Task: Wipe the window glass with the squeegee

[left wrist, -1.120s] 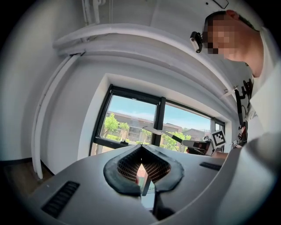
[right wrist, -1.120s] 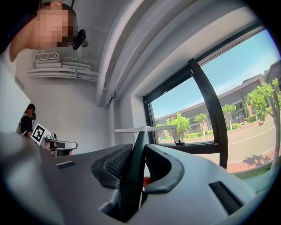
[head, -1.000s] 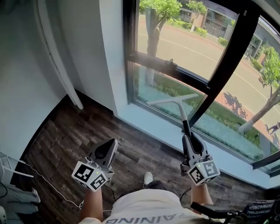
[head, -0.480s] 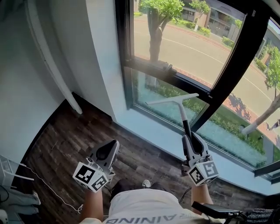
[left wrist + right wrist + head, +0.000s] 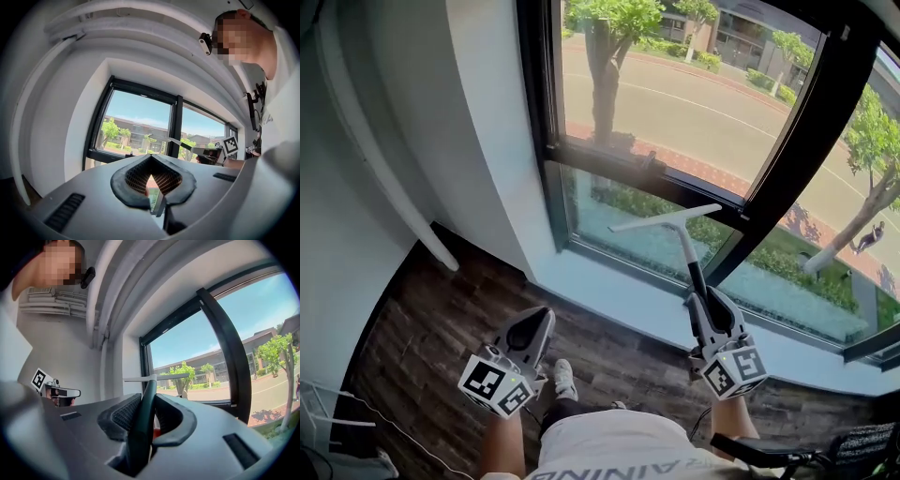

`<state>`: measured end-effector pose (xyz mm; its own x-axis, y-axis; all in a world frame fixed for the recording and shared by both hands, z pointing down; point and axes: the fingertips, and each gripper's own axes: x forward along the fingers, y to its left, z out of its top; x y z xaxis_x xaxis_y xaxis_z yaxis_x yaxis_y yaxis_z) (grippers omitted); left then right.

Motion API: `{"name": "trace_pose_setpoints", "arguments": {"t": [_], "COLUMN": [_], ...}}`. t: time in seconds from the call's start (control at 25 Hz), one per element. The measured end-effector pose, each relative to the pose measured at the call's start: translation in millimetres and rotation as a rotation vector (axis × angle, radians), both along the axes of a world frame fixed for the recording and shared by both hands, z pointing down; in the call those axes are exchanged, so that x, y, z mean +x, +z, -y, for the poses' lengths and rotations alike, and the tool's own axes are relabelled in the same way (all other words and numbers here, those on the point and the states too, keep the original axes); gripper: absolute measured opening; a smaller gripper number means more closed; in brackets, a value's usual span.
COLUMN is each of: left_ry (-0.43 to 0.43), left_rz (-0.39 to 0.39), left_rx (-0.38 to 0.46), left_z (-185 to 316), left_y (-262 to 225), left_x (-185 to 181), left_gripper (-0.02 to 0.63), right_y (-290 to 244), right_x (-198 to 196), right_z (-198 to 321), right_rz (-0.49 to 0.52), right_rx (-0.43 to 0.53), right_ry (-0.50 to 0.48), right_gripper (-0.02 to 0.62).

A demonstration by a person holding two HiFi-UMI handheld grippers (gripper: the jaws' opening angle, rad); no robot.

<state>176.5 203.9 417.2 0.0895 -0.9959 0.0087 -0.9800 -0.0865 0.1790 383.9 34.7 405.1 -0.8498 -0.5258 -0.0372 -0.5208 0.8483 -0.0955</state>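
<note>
Starting at the far left, a slanted white pipe (image 5: 380,159) runs down the wall toward the wooden floor (image 5: 422,319), well apart from anything I need. My left tongs (image 5: 532,330) hang low over that floor with their tips drawn together and nothing between them. Their own view shows only daylight through the gap behind the pads. I would leave them parked there, out of the sweep. A shoe (image 5: 565,380) shows just below them.

Next comes the window glass (image 5: 623,220), the lower pane under the black crossbar (image 5: 619,159), with the pale sill (image 5: 609,286) along its foot. The squeegee (image 5: 684,239) stands in front of that pane, its pale blade lying crosswise just under the crossbar. Its dark handle runs down into my right tongs (image 5: 710,307), which are clamped on it, and the right gripper view shows it pinched between both pads. I cannot tell from here whether the blade's edge is on the glass.

To do the stroke well, I judge I should press the blade flat so both ends bear evenly. Then I would draw it straight down toward the sill in one pass, holding firm so the handle does not twist in the pads.

In the way is the black upright (image 5: 806,131) slanting just right of the blade, which could catch its right end. The crossbar above also limits how high the stroke can start.
</note>
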Motion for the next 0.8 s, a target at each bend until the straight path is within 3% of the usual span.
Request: {"name": "trace_pose_setpoints", "arguments": {"t": [0.32, 0.52, 0.8], "left_ry": [0.077, 0.142, 0.25], "left_rz": [0.062, 0.043, 0.001], "left_rx": [0.016, 0.023, 0.015], "left_z": [59, 94, 144], "left_y": [-5, -7, 5], "left_x": [-107, -170, -205], "left_gripper": [0.015, 0.015, 0.015], "right_y": [-13, -21, -13], "right_x": [-89, -134, -158], "right_z": [42, 63, 80], "right_rz": [0.002, 0.001, -0.033], "right_rx": [0.055, 0.067, 0.061], "right_ry": [0.123, 0.214, 0.307], "right_gripper": [0.1, 0.1, 0.1]}}
